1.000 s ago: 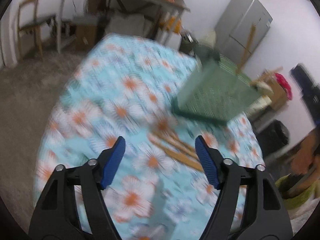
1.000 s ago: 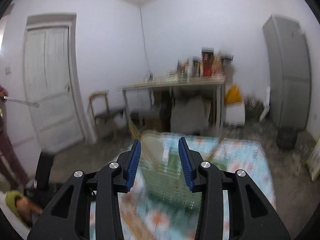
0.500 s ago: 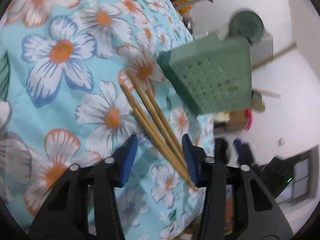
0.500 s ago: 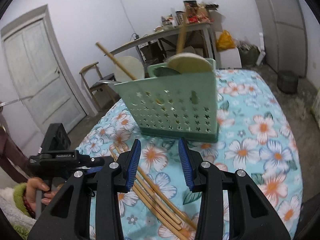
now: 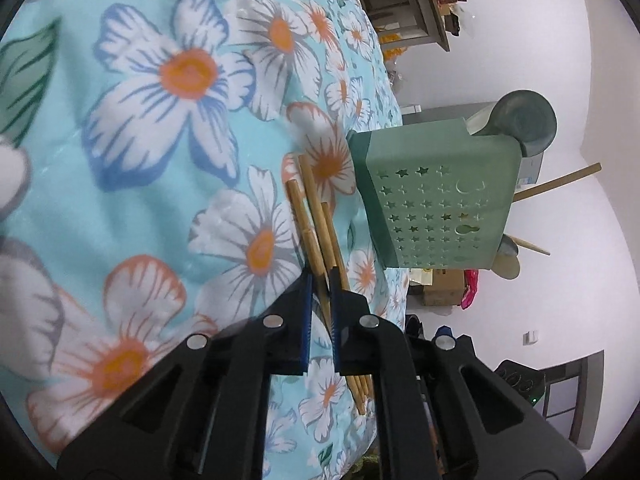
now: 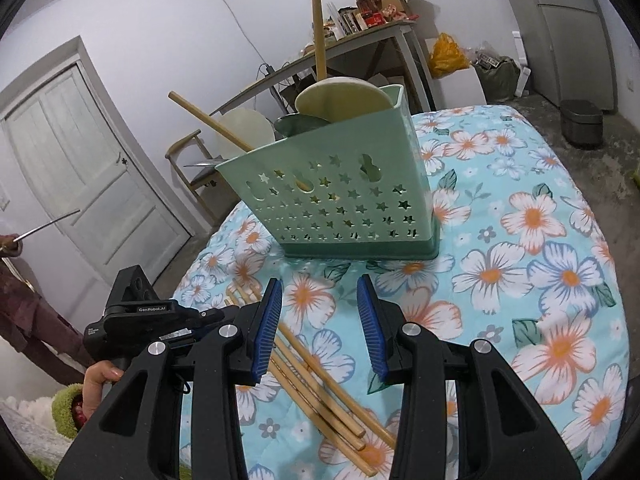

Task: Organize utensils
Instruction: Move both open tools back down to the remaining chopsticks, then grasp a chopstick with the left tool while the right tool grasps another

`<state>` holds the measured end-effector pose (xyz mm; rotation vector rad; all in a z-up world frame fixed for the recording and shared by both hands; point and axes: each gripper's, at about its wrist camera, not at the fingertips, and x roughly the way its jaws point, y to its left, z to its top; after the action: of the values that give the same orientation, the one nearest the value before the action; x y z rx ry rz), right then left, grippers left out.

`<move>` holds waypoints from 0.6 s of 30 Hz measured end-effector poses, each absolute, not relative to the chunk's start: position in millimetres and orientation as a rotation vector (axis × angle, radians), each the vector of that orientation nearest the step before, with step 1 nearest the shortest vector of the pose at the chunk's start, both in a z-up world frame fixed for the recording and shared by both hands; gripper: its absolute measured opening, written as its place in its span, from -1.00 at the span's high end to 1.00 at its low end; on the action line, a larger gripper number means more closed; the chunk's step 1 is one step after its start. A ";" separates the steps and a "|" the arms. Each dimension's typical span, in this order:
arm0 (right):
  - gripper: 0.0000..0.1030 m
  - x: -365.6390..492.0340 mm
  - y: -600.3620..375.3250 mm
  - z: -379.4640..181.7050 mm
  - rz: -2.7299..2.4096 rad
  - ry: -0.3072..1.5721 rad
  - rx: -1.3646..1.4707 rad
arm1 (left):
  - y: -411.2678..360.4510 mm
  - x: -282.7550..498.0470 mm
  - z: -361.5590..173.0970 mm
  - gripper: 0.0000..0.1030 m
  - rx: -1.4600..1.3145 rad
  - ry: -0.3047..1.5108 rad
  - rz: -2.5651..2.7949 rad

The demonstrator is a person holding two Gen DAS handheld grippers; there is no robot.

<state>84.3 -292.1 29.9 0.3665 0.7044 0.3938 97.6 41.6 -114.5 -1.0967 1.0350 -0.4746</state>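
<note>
Several wooden chopsticks [image 5: 310, 216] lie on the flowered cloth beside a green perforated utensil basket [image 5: 440, 196]. My left gripper [image 5: 319, 284] is shut on one wooden chopstick, low on the cloth. In the right wrist view the basket [image 6: 344, 200] stands upright with ladles and wooden handles in it. The chopsticks [image 6: 320, 380] lie in front of it. My right gripper [image 6: 318, 320] is open and empty above the chopsticks. The left gripper body [image 6: 152, 320] shows at the left.
The table [image 6: 540, 280] has a blue flowered cloth. A door [image 6: 80, 184], a chair [image 6: 192, 160] and a cluttered side table [image 6: 360, 40] stand behind. A grey cabinet [image 6: 568, 36] stands at the right. A person [image 6: 24, 312] stands at the far left.
My left gripper has dropped to the cloth and closed on a chopstick. My right gripper has come lower and nearer the basket, and stayed open.
</note>
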 end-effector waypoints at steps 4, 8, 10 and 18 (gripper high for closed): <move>0.25 84.8 -291.4 30.4 0.397 0.703 0.381 | 53.5 83.9 -111.9 0.87 -1.109 1.054 -0.445; 0.25 85.3 -288.6 31.2 0.405 0.707 0.381 | 62.1 83.1 -110.2 0.87 -1.125 1.066 -0.397; 0.25 85.2 -286.9 31.4 0.410 0.709 0.379 | 65.9 78.4 -108.1 0.87 -1.130 1.062 -0.377; 0.25 77.9 -276.4 34.7 0.418 0.714 0.364 | 90.0 58.6 -99.0 0.87 -1.136 1.017 -0.329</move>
<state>77.9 -276.4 34.7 0.3643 0.7143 0.4184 58.6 90.0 -99.0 -1.1360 1.0165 -0.3291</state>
